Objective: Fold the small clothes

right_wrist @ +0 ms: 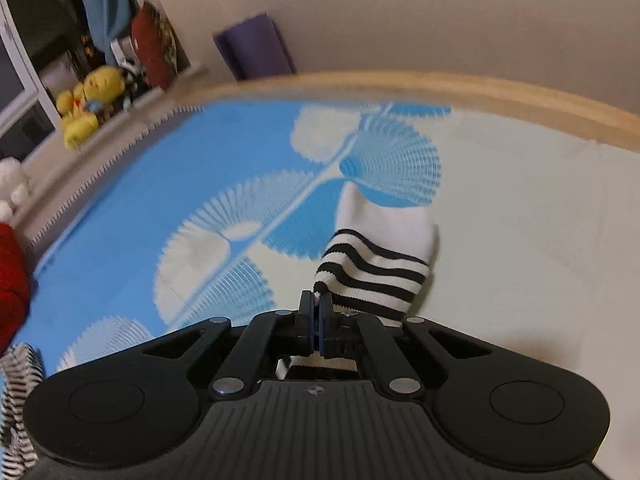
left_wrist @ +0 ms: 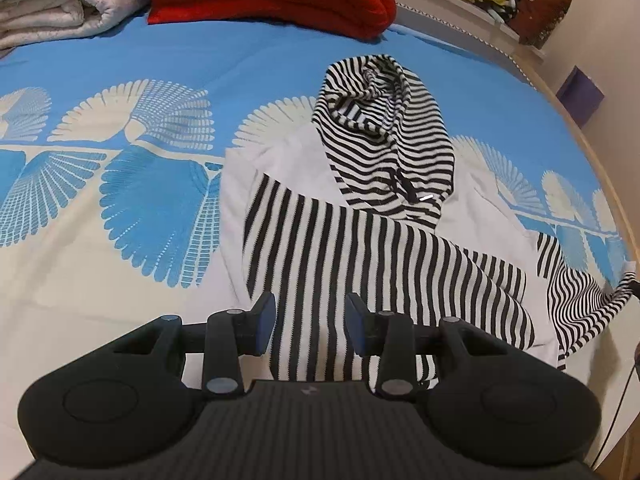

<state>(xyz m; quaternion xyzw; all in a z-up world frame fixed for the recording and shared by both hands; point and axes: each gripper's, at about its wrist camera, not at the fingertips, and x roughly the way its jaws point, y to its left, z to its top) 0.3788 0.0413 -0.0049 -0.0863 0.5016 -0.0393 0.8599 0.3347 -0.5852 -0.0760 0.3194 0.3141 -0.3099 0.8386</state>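
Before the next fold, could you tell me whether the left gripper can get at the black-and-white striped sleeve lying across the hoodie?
Probably yes: the left gripper stands open directly over the striped sleeve, nothing between.

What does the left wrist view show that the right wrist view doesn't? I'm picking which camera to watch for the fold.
Only the left wrist view shows the hoodie's striped hood, its white body, the sleeve already folded across it, and the open left gripper over that sleeve. Only the right wrist view shows the right gripper shut on the other sleeve's cuff, and the wooden bed edge up close. Both show the blue patterned bedspread and yellow plush toys.
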